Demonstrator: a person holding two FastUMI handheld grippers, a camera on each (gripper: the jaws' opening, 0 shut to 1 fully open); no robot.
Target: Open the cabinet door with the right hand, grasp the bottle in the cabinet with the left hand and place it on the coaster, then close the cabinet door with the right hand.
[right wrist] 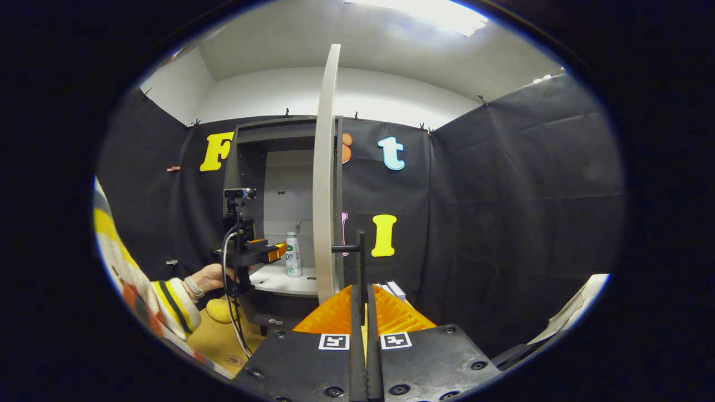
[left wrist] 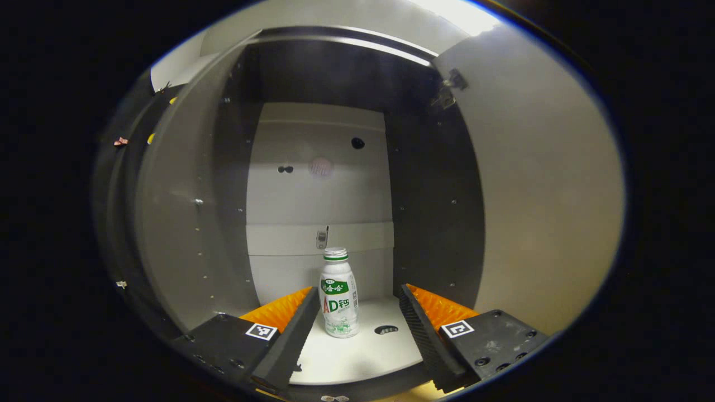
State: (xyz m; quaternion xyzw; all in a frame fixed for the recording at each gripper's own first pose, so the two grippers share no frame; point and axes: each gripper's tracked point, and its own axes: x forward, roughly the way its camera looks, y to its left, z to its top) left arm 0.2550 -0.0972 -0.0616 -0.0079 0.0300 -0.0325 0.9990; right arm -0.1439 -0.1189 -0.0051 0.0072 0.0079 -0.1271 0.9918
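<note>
Bottle (left wrist: pixel 338 293) upright on cabinet shelf (left wrist: pixel 357 352), just ahead of left hand-held gripper (left wrist: pixel 353 310), btwn its wide-open fingers, nearer the left one, not gripped. Right hand-held gripper (right wrist: pixel 363 296) closed, fingers together w/ door handle (right wrist: pixel 359 254) just past tips; cabinet door (right wrist: pixel 325 178) stands open.

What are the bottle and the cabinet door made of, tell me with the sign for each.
Bottle: looks like white opaque plastic under a glossy printed wrap, with a pale cap; light glints on its side. Cabinet door: seems a thin laminated board, matte pale grey; it shows a flat, even edge and no grain, though a painted panel is also possible.
</note>
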